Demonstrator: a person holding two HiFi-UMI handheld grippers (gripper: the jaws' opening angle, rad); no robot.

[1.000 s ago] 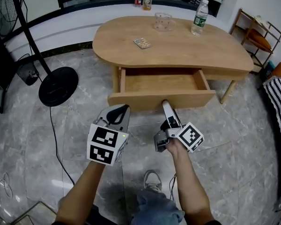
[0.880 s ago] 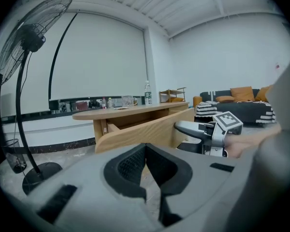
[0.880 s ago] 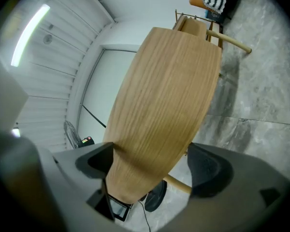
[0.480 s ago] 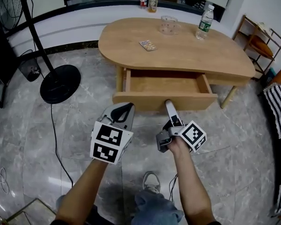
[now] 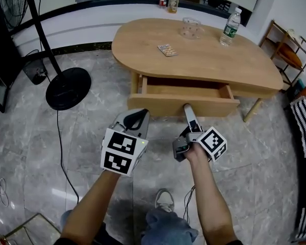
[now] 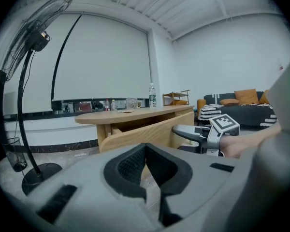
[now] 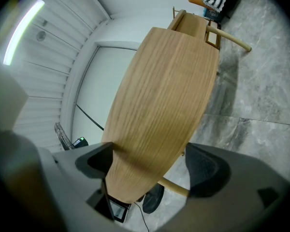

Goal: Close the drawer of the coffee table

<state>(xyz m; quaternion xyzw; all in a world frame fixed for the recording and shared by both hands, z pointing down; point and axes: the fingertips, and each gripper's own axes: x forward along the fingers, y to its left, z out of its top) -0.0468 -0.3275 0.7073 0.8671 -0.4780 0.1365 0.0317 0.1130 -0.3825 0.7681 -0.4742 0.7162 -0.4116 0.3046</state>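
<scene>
The wooden coffee table (image 5: 204, 55) has its drawer (image 5: 186, 92) pulled partway out, and its inside looks empty. My right gripper (image 5: 187, 108) points level at the drawer front (image 5: 186, 107), with its tip at the panel's lower middle. In the right gripper view the drawer front (image 7: 159, 105) fills the space ahead of my right gripper (image 7: 150, 163), whose jaws stand wide open. My left gripper (image 5: 135, 117) hangs left of it, short of the drawer, jaws shut on nothing. In the left gripper view the pads of my left gripper (image 6: 146, 149) meet, with the drawer front (image 6: 145, 134) beyond.
On the table top stand a water bottle (image 5: 231, 27), a glass cup (image 5: 191, 28) and a small flat packet (image 5: 167, 49). A floor fan's round base (image 5: 68, 88) and cable (image 5: 61, 152) lie left. A wooden rack (image 5: 285, 50) and a striped cloth (image 5: 303, 116) are at the right.
The drawer has slid further into the table, so less of its inside shows. My right gripper has moved forward with the drawer front. The left gripper has kept its place.
</scene>
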